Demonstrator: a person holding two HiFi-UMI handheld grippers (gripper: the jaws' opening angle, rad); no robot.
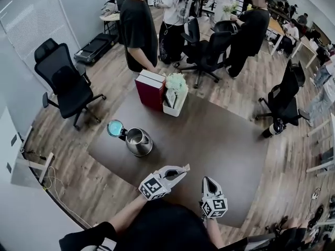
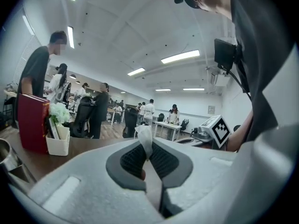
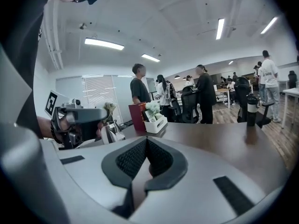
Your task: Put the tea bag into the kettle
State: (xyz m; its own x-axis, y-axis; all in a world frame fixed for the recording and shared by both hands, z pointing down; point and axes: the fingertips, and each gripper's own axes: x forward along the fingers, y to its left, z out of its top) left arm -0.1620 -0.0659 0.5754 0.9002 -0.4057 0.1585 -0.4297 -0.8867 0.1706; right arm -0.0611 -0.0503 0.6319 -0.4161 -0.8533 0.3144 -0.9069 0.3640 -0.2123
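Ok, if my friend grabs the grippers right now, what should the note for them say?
Left gripper: jaws shut on the tea bag, held above the table near its front edge.
Right gripper: jaws shut, nothing between them.
Kettle: stands on the table, ahead and to the left of both grippers, lid flipped open.
Done: tea bag is in the jaws, lid is open.
Left: carry the tea bag over the kettle's mouth and let it drop in.

Bare top of the desk (image 1: pixel 225 140) runs from its near edge to the kettle (image 1: pixel 139 141) by the left edge, whose lid (image 1: pixel 114 128) stands swung open leftward, while a red book (image 1: pixel 150 89) and white box (image 1: pixel 175 102) block only the far edge.
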